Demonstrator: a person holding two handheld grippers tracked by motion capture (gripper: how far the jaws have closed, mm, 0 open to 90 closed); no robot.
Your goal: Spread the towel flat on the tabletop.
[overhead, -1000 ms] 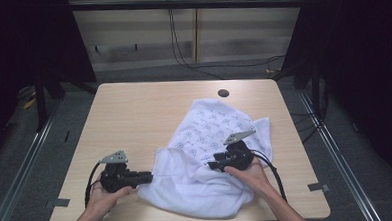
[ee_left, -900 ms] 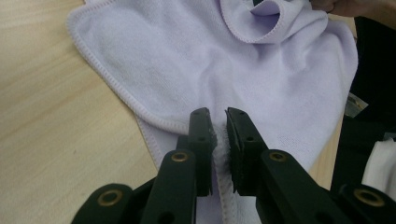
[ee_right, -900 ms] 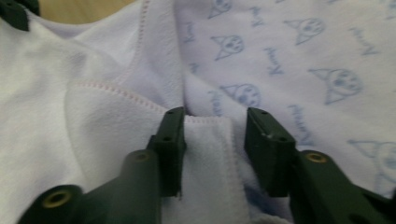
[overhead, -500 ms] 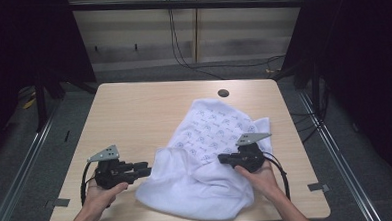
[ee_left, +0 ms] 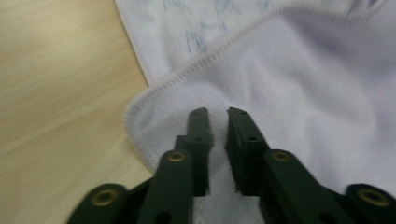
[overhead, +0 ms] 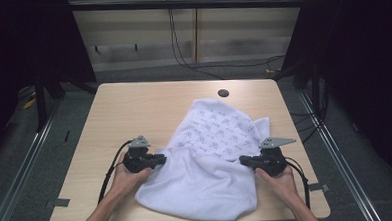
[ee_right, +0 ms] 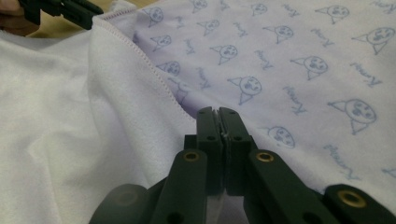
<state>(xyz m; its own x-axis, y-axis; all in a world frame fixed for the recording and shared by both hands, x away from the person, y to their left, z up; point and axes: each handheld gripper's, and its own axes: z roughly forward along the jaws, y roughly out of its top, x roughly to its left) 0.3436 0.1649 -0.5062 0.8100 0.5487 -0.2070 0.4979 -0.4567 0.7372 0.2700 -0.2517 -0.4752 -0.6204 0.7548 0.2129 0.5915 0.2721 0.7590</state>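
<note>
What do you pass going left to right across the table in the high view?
Left claw → cloth → right claw

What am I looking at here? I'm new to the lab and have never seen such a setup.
A person sits at a wooden table, holding a hand-held pair of tongs in each hand. One picture looks down from above; the other two come from cameras riding on each pair. A white towel with a small blue print lies partly folded over. The left tongs have just been closing over its corner, a narrow gap remaining. The right tongs are pinched shut on the folded edge.
</note>
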